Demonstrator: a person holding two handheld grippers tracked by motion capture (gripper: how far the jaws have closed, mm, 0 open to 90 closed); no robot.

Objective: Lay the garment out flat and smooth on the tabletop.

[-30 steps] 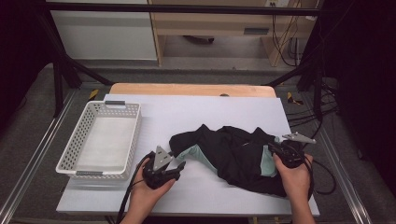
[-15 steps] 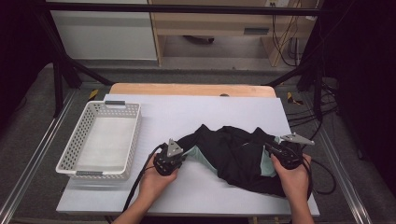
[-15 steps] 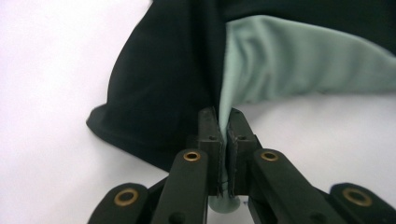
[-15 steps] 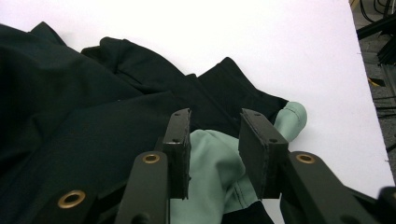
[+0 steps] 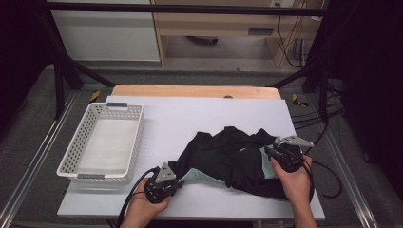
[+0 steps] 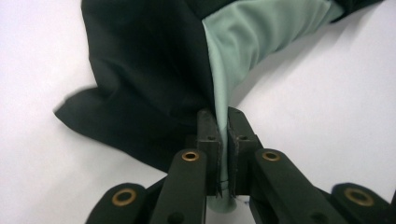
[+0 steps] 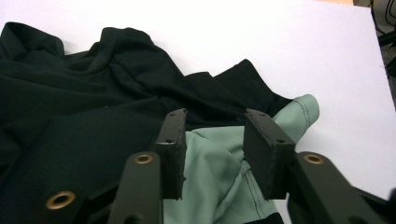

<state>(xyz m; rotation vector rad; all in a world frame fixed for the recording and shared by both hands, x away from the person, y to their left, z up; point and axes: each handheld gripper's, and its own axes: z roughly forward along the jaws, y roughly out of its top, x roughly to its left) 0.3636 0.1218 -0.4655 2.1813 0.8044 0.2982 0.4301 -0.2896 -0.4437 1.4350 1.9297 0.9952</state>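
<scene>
While the black garment (image 5: 233, 159) lies crumpled on the near right part of the desk (image 5: 190, 118), your left gripper (image 5: 177, 184) at its near left corner already has its jaws clamped on a pale green edge of the cloth, as the left gripper view shows plainly. Your right gripper (image 5: 272, 153) sits on the garment's right side; its jaws have just been opening and stand apart over a pale green fold, not pressing it. So I judge one corner is secured, while the second grip, and any spreading or folding, remain ahead of you. Farther off, to the left, the white basket (image 5: 135, 142) stands on the desk with nothing in it.
</scene>
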